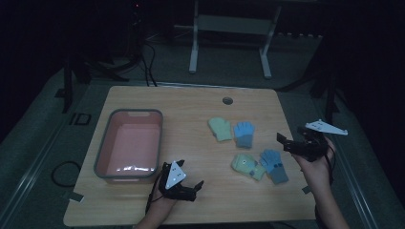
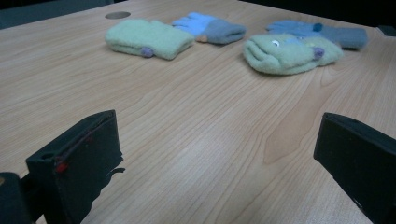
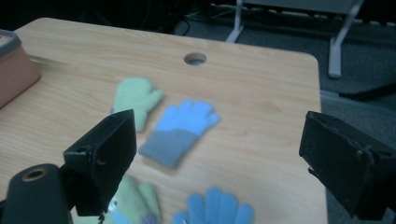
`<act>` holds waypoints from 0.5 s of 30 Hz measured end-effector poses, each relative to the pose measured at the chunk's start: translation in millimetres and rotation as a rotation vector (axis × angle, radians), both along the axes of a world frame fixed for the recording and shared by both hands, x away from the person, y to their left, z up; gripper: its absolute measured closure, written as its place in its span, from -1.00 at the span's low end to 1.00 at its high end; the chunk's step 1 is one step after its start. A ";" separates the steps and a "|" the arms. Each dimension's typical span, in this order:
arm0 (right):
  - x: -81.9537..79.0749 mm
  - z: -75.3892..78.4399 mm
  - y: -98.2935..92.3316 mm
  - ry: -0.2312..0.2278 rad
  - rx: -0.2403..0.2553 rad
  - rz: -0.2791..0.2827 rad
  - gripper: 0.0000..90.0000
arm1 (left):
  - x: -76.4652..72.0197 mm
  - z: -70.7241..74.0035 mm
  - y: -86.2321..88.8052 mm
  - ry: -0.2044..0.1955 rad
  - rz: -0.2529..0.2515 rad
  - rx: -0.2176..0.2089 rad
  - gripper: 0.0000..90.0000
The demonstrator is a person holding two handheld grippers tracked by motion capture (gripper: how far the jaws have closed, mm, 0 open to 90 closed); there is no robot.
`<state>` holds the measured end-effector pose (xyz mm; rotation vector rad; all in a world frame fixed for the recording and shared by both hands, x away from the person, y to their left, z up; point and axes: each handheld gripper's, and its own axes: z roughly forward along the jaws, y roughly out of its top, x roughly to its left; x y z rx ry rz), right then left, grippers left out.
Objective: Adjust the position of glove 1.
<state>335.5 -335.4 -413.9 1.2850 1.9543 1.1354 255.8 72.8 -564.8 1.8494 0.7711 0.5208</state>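
Both grippers stood open and empty, the left gripper (image 1: 197, 187) low by the pink bin (image 1: 106, 143), the right gripper (image 1: 290, 141) above four small gloves (image 1: 244, 134) lying right of centre; they lay close together, so one grab could have pinched two

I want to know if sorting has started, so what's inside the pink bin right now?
The pink bin looks empty in the high view: bare pink floor with a light glare. All four gloves lie on the table. The strip of floor just behind its near wall is hidden.
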 end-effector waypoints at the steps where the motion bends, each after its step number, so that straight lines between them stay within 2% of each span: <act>1: 0.0 0.0 0.0 0.000 0.000 0.000 -0.76 | 0.0 0.0 0.0 0.000 0.000 0.000 -0.98; 3: 1.8 2.0 4.4 -0.004 -0.010 0.014 -0.76 | 0.1 0.0 0.0 0.000 0.000 -0.001 -0.98; 4: 7.6 7.6 16.7 -0.010 -0.029 0.052 -0.76 | 0.2 0.0 0.2 0.002 -0.001 -0.003 -0.98; 9: 17.7 13.4 36.3 -0.025 -0.036 0.101 -0.76 | 0.2 0.0 0.7 0.002 -0.002 -0.006 -0.98; 13: 28.1 14.4 51.0 0.002 -0.032 0.163 -0.76 | 0.4 0.0 1.1 0.005 -0.002 -0.009 -0.98; 14: 28.1 14.4 51.0 0.002 -0.032 0.163 -0.76 | 0.4 0.0 1.1 0.005 -0.002 -0.009 -0.98; 15: 32.2 14.0 57.8 0.003 -0.029 0.178 -0.70 | 0.5 0.0 1.2 0.007 -0.003 -0.011 -0.98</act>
